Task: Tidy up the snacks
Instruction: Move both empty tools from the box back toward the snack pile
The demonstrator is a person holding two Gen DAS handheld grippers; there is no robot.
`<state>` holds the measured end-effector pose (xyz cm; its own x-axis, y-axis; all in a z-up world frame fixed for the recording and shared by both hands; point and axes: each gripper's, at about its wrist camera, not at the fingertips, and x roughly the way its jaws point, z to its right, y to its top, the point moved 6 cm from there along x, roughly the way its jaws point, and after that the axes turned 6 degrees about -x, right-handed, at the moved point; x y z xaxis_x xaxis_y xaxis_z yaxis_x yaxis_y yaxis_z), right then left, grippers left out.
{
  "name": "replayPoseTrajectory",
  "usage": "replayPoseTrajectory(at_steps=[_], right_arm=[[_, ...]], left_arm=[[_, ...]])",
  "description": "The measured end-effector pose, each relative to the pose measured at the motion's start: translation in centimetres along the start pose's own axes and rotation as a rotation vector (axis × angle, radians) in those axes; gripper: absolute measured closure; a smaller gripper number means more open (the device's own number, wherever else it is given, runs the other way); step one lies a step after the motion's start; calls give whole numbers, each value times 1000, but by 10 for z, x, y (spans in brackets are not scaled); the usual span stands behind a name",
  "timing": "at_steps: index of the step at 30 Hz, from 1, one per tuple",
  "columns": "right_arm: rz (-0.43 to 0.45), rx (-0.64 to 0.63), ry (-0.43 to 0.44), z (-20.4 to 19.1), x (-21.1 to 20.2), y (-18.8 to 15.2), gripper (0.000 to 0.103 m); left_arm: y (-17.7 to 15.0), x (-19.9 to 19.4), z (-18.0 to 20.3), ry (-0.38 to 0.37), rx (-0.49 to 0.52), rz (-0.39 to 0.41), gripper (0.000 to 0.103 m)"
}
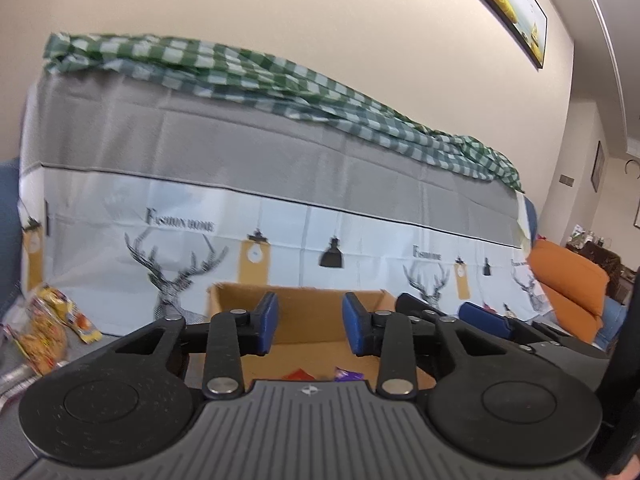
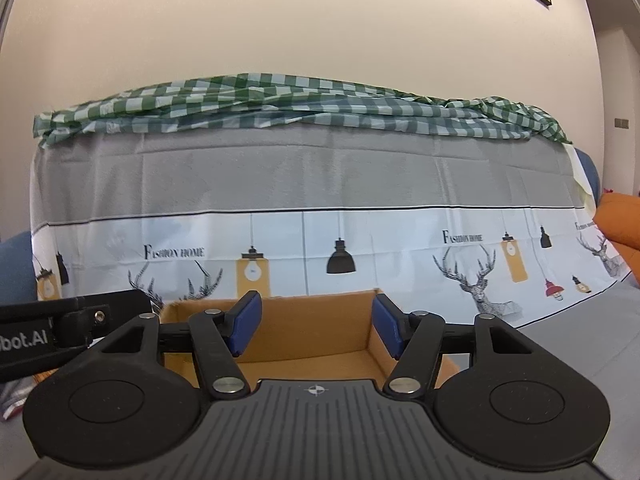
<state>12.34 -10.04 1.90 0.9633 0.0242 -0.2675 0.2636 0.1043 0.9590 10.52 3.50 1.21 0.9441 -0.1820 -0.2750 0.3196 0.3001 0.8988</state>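
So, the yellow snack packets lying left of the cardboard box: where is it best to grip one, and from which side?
Probably the nearest yellow snack packet, at its flat lower edge pointing toward the cardboard box. Come from the right with the open left hand-held gripper; the packet lies flat, so a thin edge suits.

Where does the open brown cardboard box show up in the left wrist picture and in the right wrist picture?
Left wrist view: the open brown cardboard box sits low at centre, behind the open left gripper, with bright wrappers on its floor.
Right wrist view: the box is low at centre, behind the open right gripper; its visible floor is bare.
Shared landmark: the black pendant lamp print on the cloth just above the box.
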Motion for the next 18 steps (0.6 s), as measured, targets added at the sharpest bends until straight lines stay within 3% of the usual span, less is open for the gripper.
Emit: replayPoseTrajectory(at_steps=[5, 16, 18], right_arm=[[14, 22, 24, -24, -3, 5, 40], [54, 6, 127, -84, -19, 11, 43], [59, -2, 140, -92, -20, 11, 48]], left_arm=[[13, -5, -34, 69, -39, 18, 75], [26, -22, -98, 206, -111, 20, 78], [26, -22, -104, 221, -117, 15, 78]])
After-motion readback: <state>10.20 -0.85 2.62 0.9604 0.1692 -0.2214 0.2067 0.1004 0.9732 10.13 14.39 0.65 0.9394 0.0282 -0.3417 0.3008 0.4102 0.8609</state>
